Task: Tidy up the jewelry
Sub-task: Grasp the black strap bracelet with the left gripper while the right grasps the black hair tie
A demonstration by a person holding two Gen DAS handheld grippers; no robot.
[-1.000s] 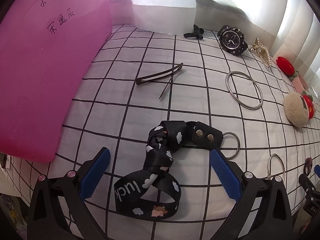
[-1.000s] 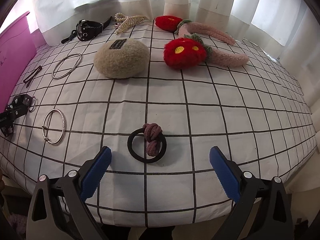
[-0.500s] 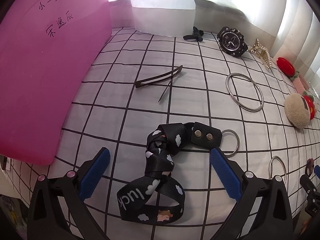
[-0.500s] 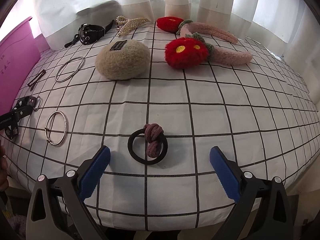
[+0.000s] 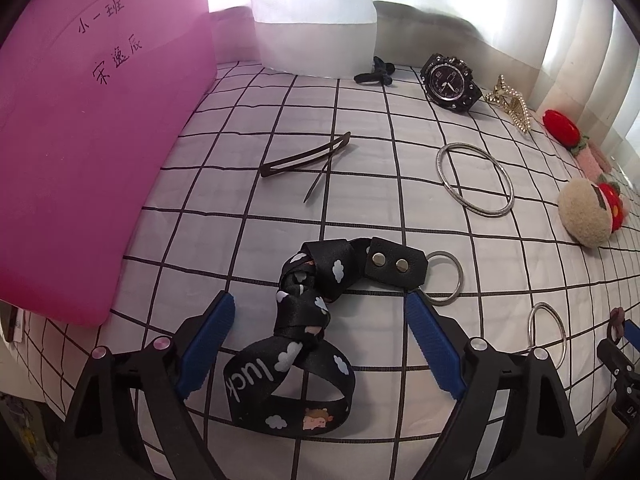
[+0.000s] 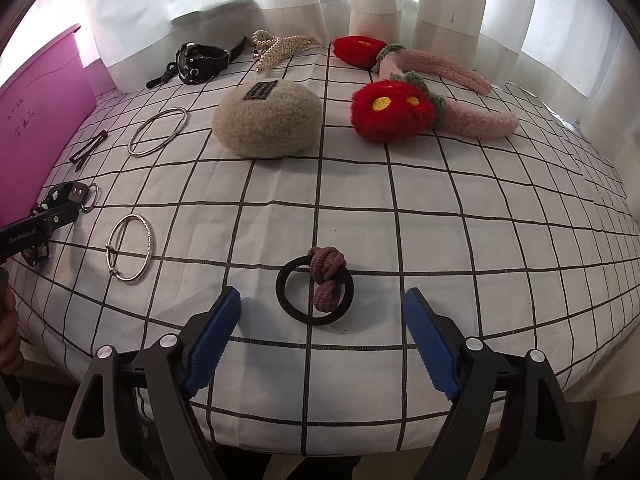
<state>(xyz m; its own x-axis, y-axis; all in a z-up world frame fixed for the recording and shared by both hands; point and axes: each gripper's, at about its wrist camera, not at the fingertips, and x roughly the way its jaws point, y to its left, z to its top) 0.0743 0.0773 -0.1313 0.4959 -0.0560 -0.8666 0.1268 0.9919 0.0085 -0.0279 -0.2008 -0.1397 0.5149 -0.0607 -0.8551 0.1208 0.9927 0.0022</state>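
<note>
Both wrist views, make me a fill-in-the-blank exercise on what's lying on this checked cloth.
1. Between the left gripper's fingers lies a black ____ printed with white clouds.
2. The hair tie ahead of the right gripper carries a ____ knot.
3. The wristwatch has a ____ strap.
4. The beige fuzzy pouch lies beside a ____ plush piece.

Missing words: lanyard; mauve; black; red

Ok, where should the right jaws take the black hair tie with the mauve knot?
Grip the mauve knitted knot on the black hair tie, coming from above: the band lies flat on the cloth, and only the knot stands proud enough to pinch.
</note>
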